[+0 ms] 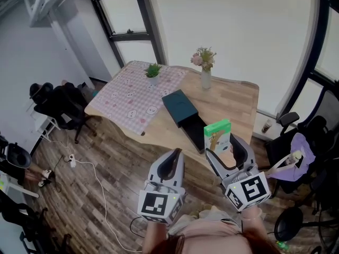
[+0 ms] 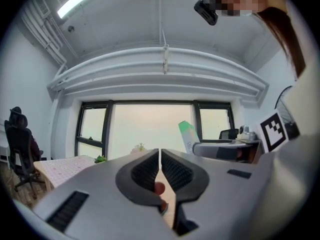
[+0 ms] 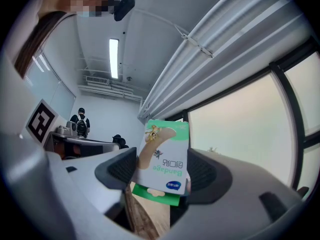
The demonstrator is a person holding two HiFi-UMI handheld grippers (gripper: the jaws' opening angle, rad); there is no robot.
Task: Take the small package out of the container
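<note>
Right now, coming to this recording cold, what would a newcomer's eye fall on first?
The green-and-white bandage box stands out first, clamped in the right hand-held gripper low in the head view. Beyond it, a dark container lies on the wooden table. Beside the right one, the left hand-held gripper is shut on nothing.

A: Left gripper (image 1: pixel 176 153)?
B: Held level, jaws together, nothing between them.
A: Right gripper (image 1: pixel 224 145)?
B: Level, just beside the left. Jaws clamped on the small package (image 1: pixel 217 134).

An office-like room, with black swivel chairs (image 1: pixel 59 106) near a wooden table (image 1: pixel 235 107) and tall dark-framed windows (image 1: pixel 126 16).
</note>
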